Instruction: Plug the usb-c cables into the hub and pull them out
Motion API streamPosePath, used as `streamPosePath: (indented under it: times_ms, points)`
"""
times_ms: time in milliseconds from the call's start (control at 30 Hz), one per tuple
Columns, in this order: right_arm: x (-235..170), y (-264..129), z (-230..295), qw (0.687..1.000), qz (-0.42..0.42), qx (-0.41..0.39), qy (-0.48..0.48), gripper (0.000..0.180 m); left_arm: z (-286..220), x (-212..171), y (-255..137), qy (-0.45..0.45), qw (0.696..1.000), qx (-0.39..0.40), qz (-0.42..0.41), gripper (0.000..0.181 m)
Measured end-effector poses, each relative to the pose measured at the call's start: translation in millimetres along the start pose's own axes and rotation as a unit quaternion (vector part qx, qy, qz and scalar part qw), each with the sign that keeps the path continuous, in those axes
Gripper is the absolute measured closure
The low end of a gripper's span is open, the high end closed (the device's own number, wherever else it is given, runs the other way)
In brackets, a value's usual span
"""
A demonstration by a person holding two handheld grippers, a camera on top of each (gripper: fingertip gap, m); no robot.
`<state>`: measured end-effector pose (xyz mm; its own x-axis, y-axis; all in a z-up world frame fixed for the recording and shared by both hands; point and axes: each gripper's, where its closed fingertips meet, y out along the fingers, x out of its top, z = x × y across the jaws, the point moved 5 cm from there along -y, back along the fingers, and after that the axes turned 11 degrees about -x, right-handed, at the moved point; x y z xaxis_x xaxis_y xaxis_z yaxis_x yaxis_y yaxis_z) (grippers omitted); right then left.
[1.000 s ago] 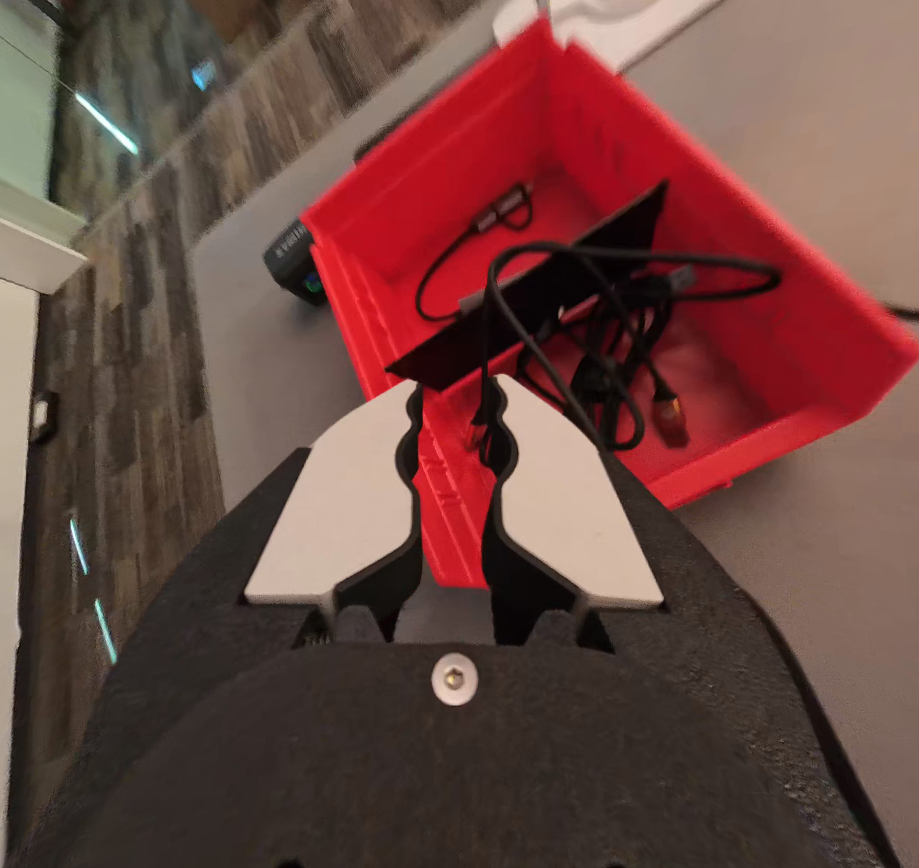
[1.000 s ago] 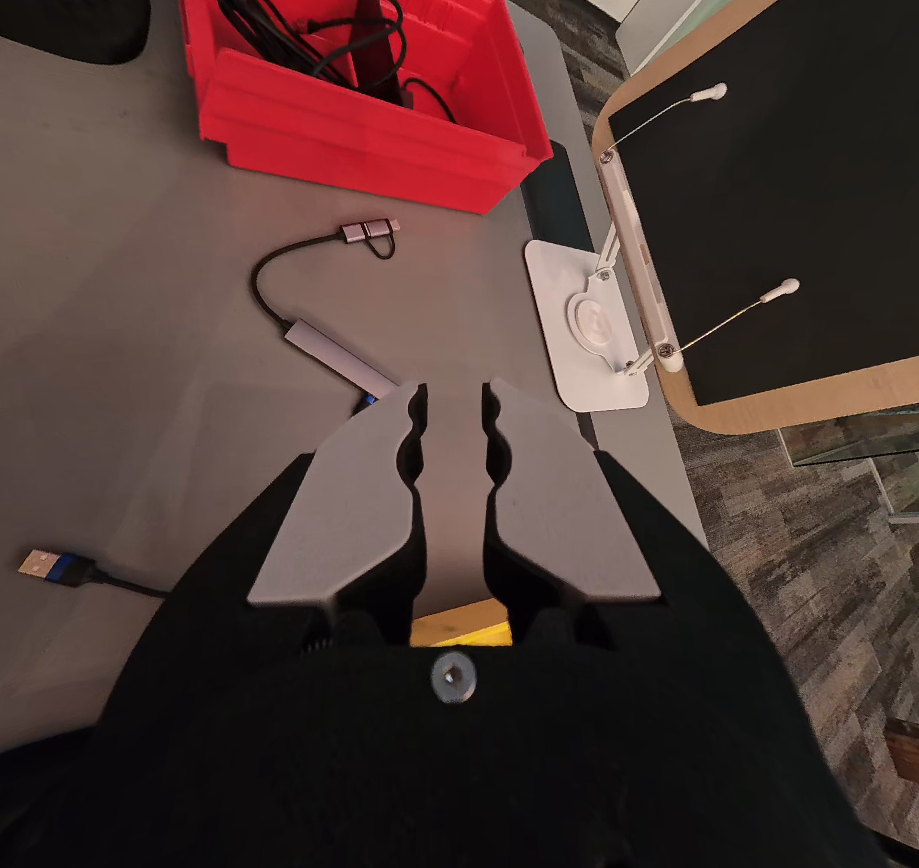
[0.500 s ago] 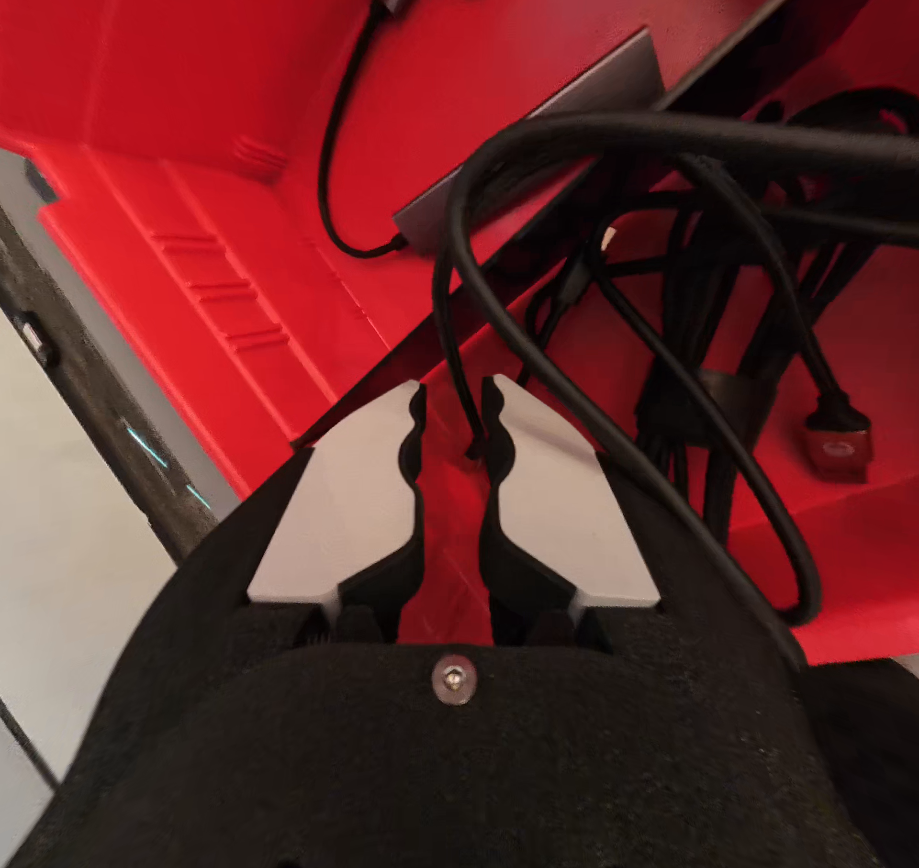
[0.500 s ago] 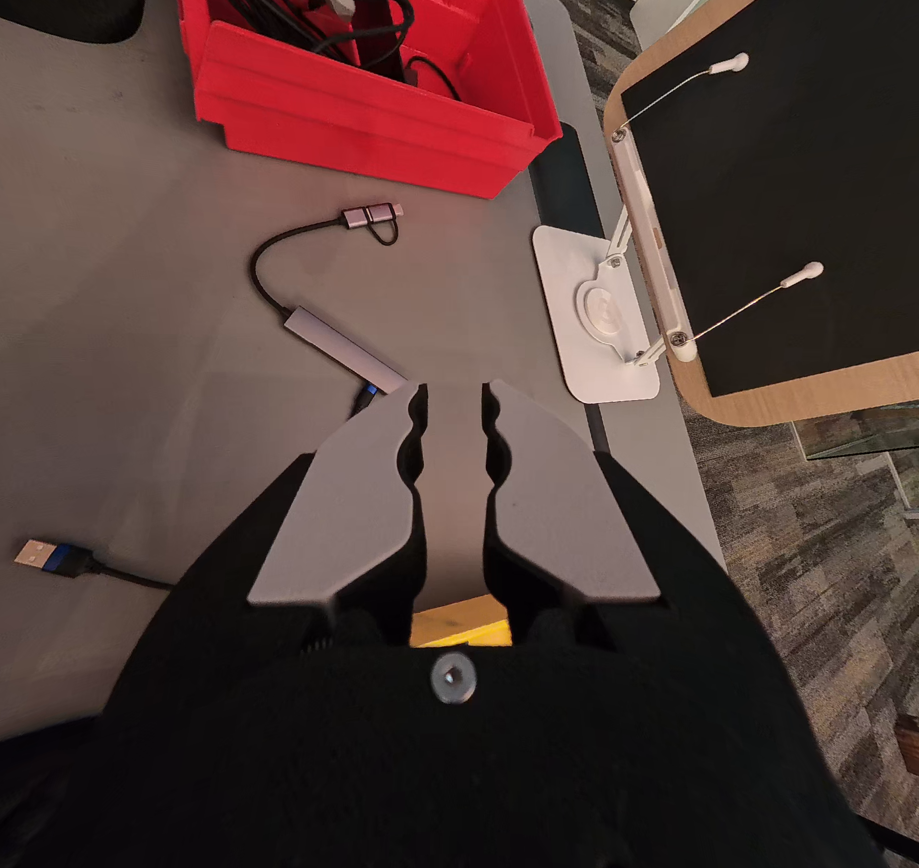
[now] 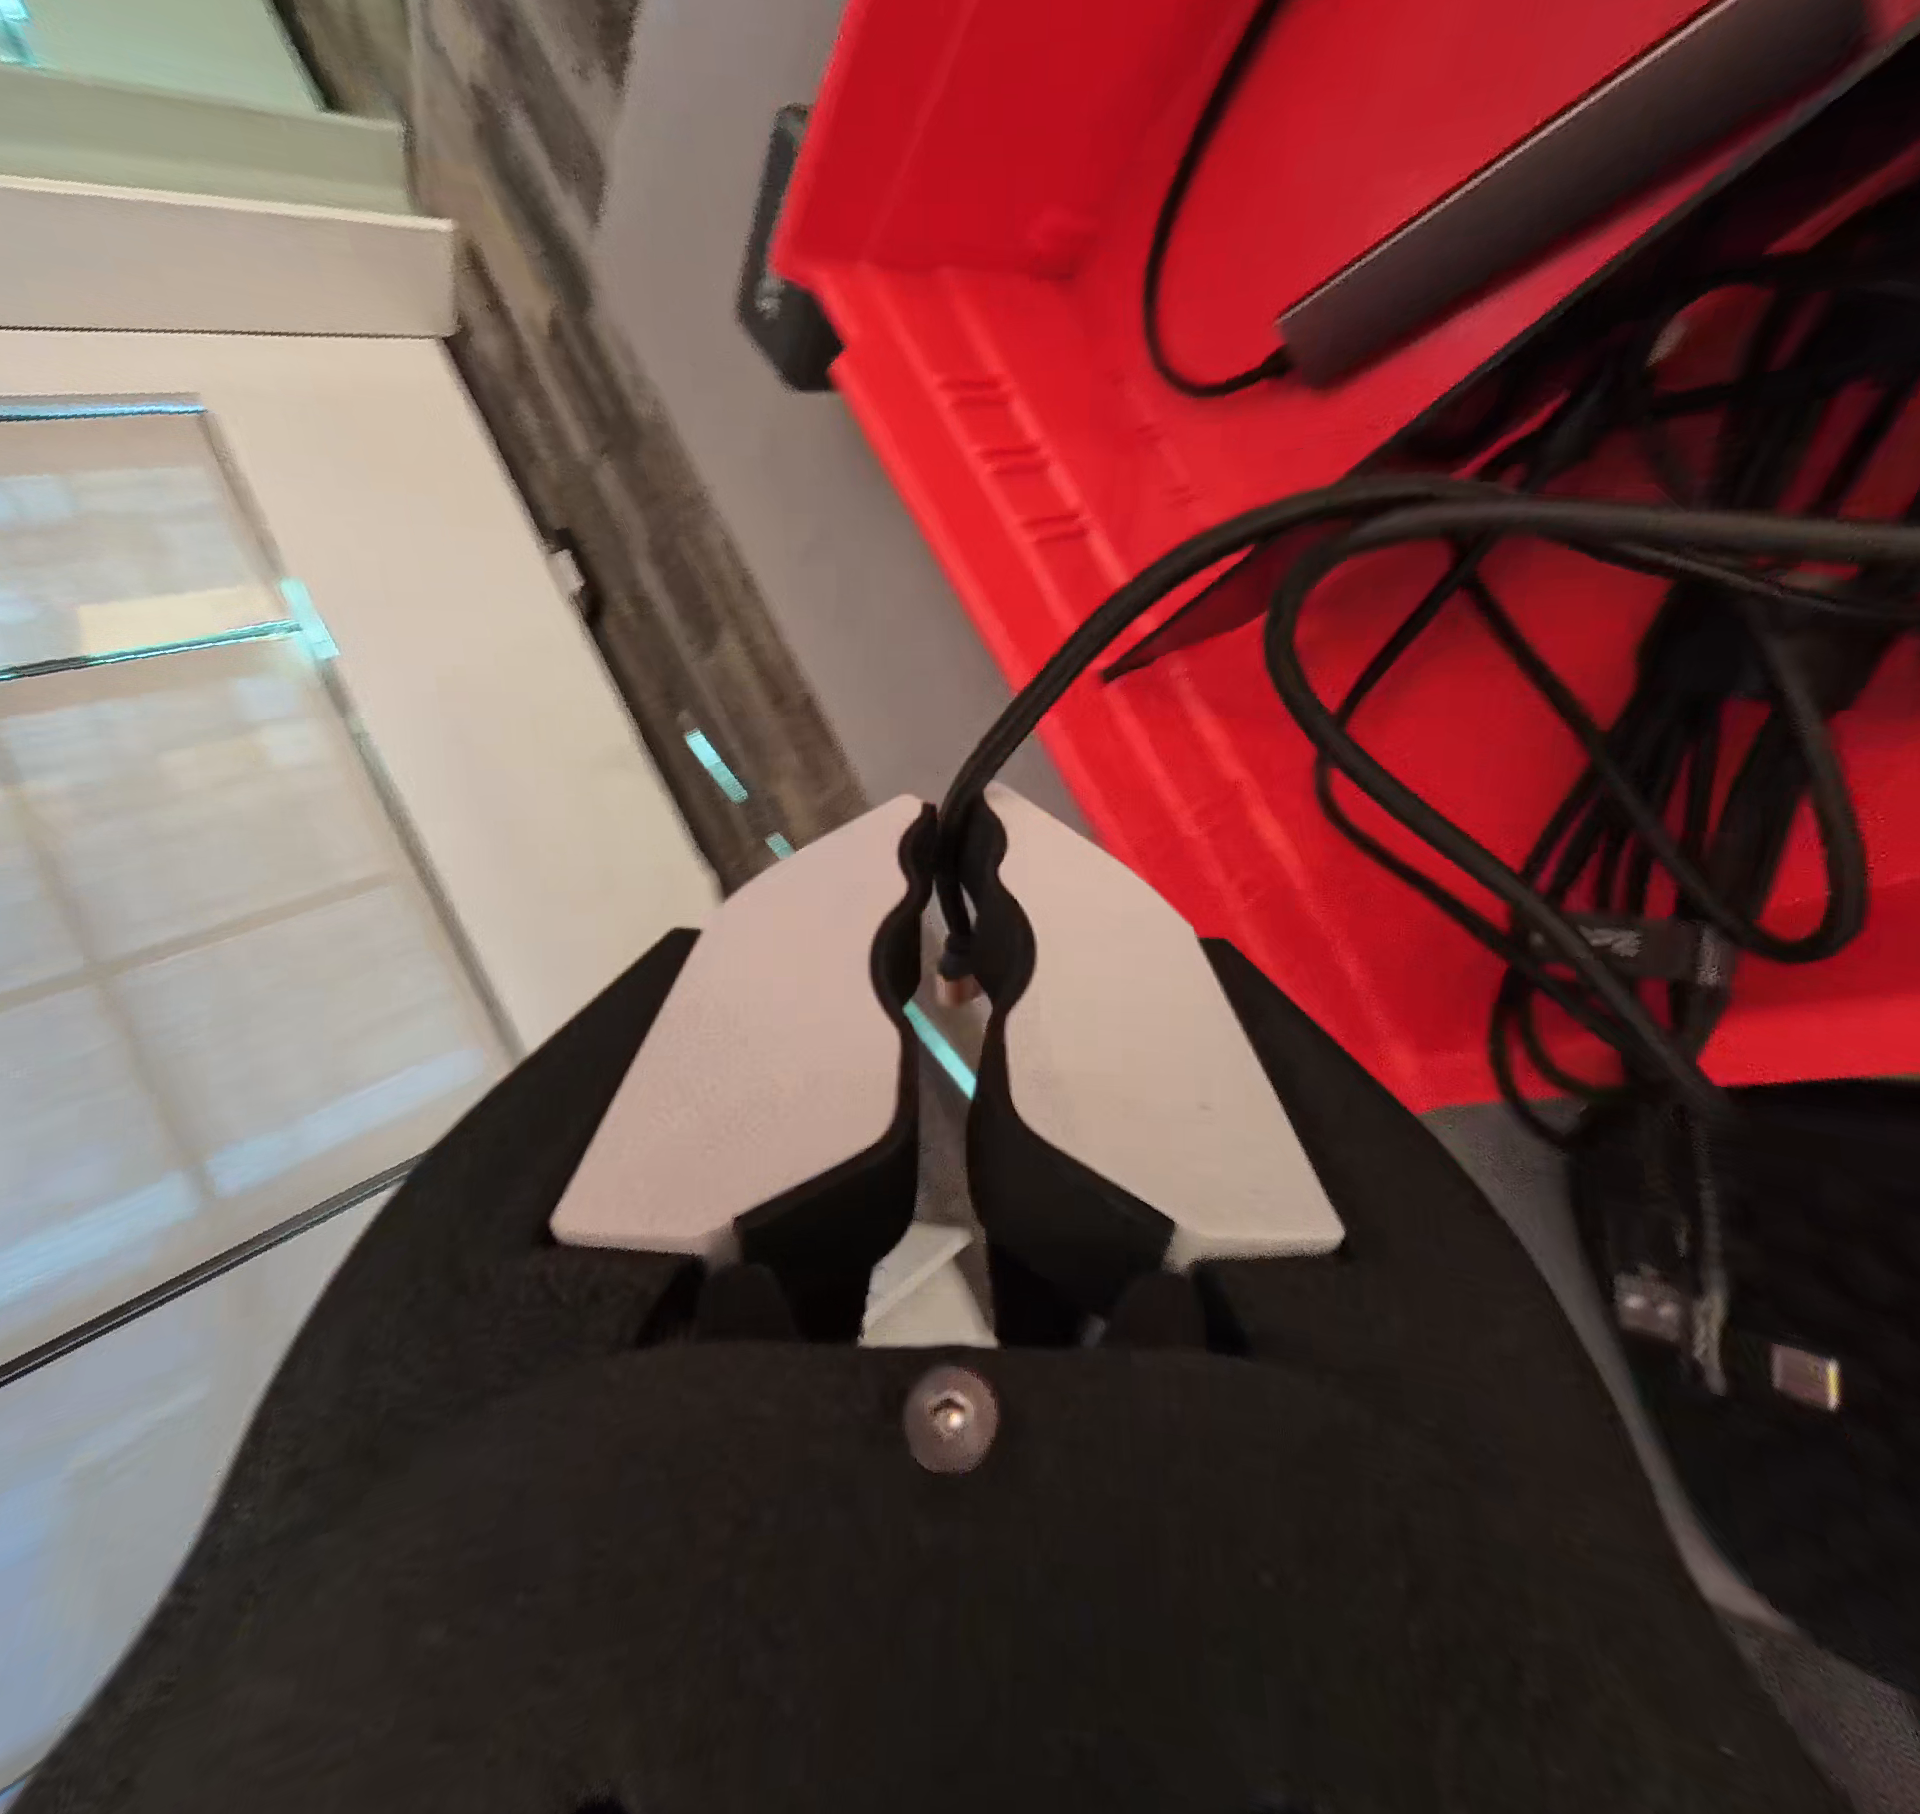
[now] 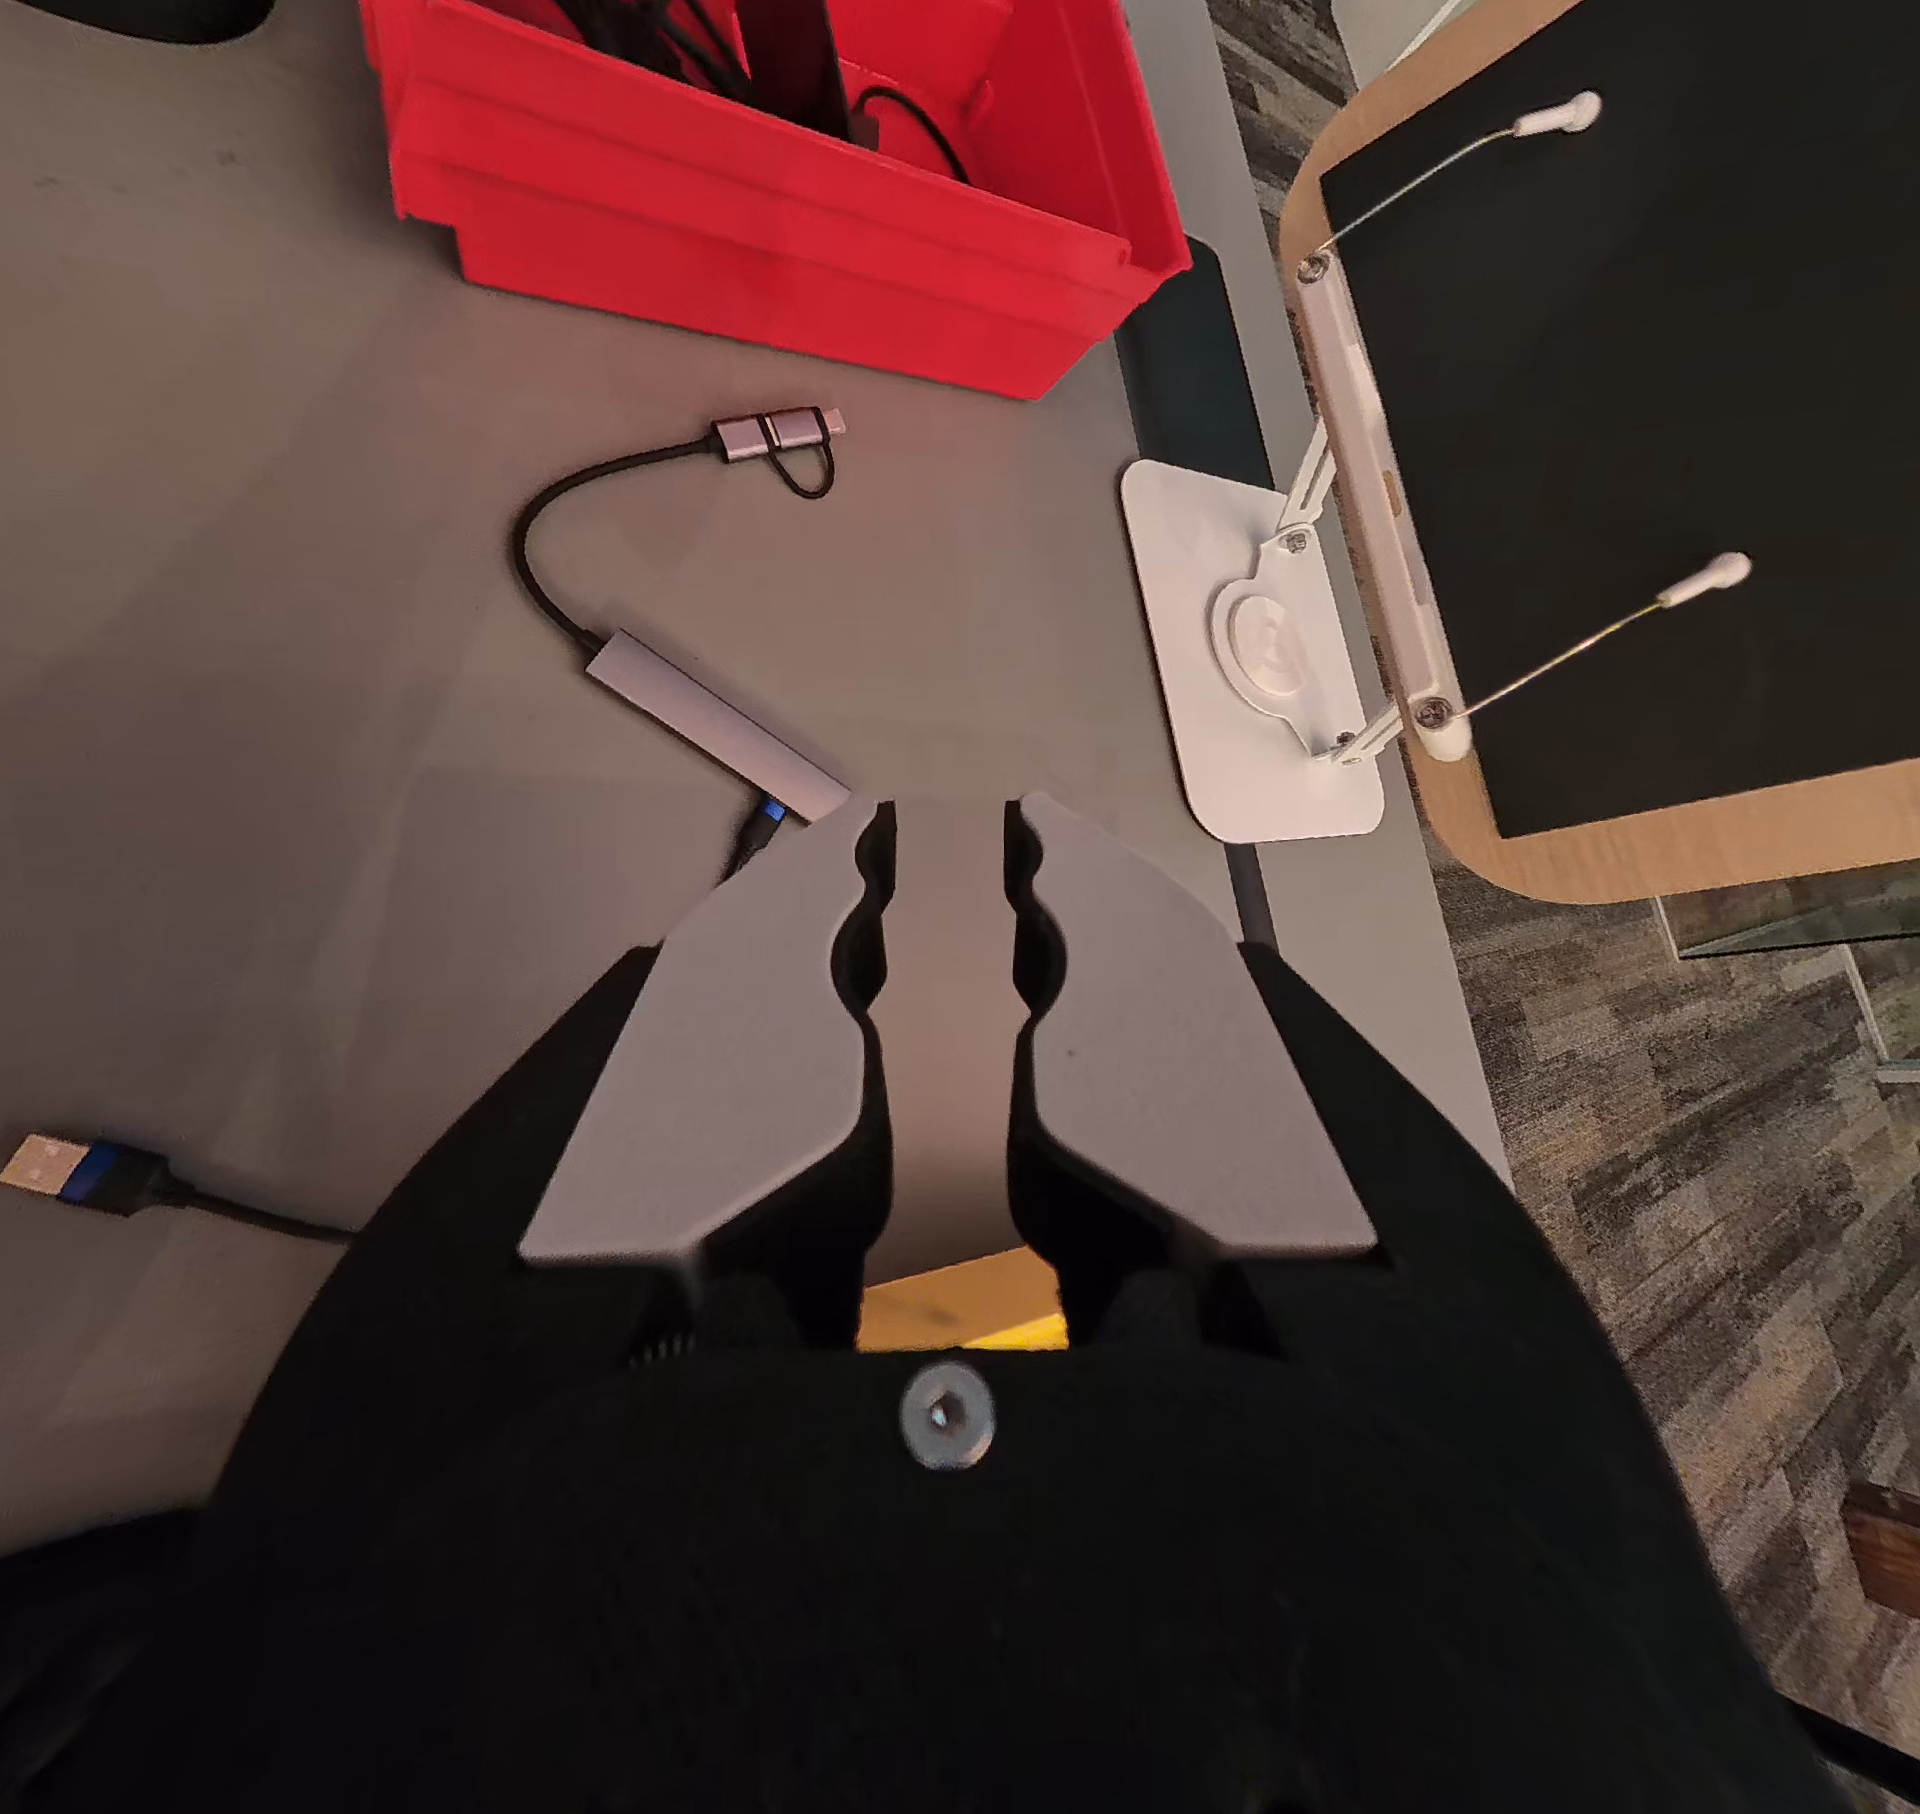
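1. The left gripper [image 5: 954, 819] is clamped on a black cable [image 5: 1081, 684]. Two strands pass between its tips, and the cable's plug end hangs down in the gap between the fingers.
2. From the tips, the cable rises toward 1 o'clock and arches into the red bin [image 5: 1039, 102], joining a tangle of other black cables [image 5: 1621, 829] in the compartment at 3 o'clock.
3. A black divider [image 5: 1195, 637] splits the bin. In the compartment at 1 o'clock lies a grey hub [image 5: 1558, 175] with its own thin lead.
4. Loose plugs [image 5: 1652, 1307] lie at 4 o'clock on a dark surface beside the bin.
5. The right gripper [image 6: 943, 808] is parted and holds nothing, hovering over the grey table [image 6: 260, 621].
6. A second grey hub [image 6: 717, 725] lies flat on the table at 11 o'clock from the right gripper's tips, just beside its left finger [image 6: 727, 1037]. Its lead curls up toward 12 o'clock, ending in a grey connector [image 6: 779, 434].
7. A blue-collared plug [image 6: 771, 812] sits at the hub's near end.
8. A USB-A plug [image 6: 47, 1164] with a blue collar lies at 9 o'clock on the table.
9. The red bin [image 6: 727, 237] stands at 12 o'clock in the right wrist view, and a white stand [image 6: 1236, 652] at 2 o'clock.
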<state>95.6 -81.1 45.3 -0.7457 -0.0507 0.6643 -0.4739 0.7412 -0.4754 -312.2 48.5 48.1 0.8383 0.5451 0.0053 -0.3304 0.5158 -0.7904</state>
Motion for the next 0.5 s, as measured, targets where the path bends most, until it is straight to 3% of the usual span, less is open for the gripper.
streamPosePath:
  times_ms: [333,500]
  points:
    - [6,1,5,1.0,-0.006,0.003,-0.005,0.159,27,24,-77,-0.002,0.994,0.105,-0.011,0.177]
    - [22,2,9,0.998,-0.055,0.009,0.002,0.159,31,37,-111,-0.044,0.994,0.061,-0.078,0.177]
